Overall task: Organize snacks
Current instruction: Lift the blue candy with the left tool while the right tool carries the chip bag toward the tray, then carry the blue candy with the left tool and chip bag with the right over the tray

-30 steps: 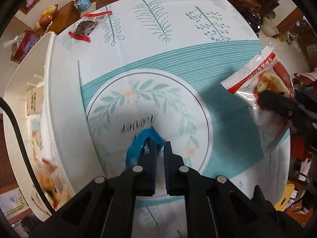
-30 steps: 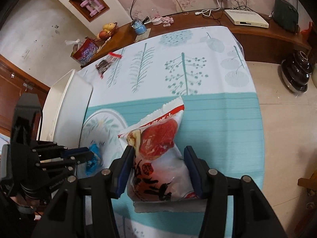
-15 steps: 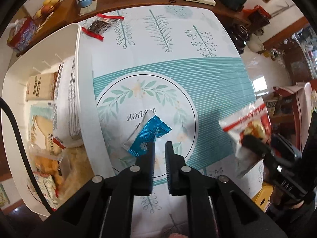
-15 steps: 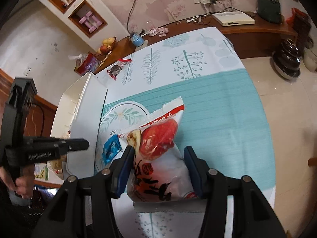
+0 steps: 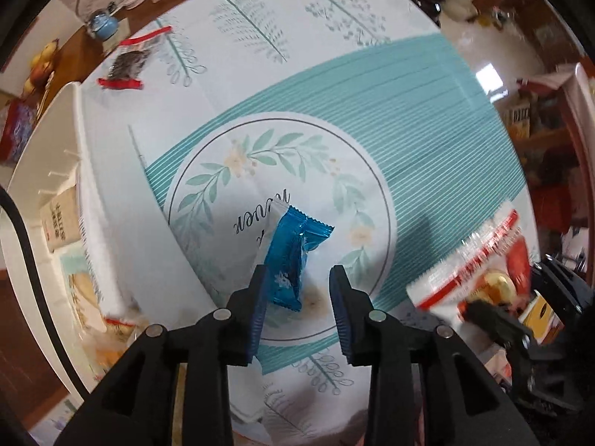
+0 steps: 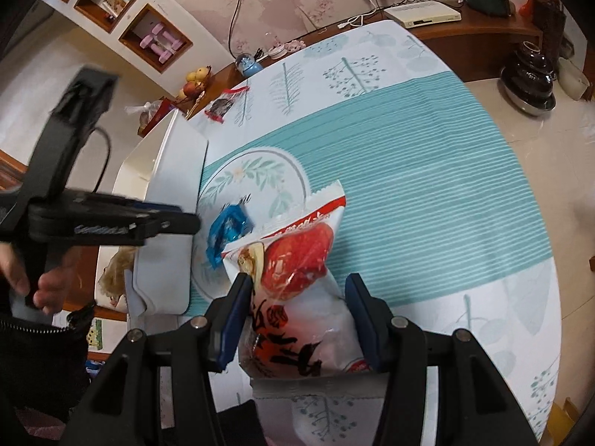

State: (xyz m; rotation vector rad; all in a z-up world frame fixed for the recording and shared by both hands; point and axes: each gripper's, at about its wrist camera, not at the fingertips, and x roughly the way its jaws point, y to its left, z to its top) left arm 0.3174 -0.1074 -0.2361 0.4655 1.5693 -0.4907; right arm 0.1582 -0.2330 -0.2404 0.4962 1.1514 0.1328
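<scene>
A person stood at a table spread with a teal and white leaf-print cloth (image 5: 427,119), a hand-held gripper in each hand. The left gripper (image 5: 297,297) pointed straight down over a small blue snack packet (image 5: 292,256) that lay flat on the cloth's printed wreath. Its jaws had just been opening; they stood apart on either side of the packet's near end, with no pad pressing on it. That looked like a release, or a readying for a fresh grip; which one could not be told.

The right gripper (image 6: 299,314) was clamped on a large white and red snack bag (image 6: 293,278), holding it above the cloth near the blue packet and angled toward the white storage bin (image 6: 174,171) at the table's left side, probably where it was headed. The bin already held several packets, a boxed snack (image 5: 61,219) among them, so sorting seemed well along.

A dark packet with red ends (image 5: 130,63) lay alone at the far edge of the table, well apart from both grippers and apparently not yet collected.
</scene>
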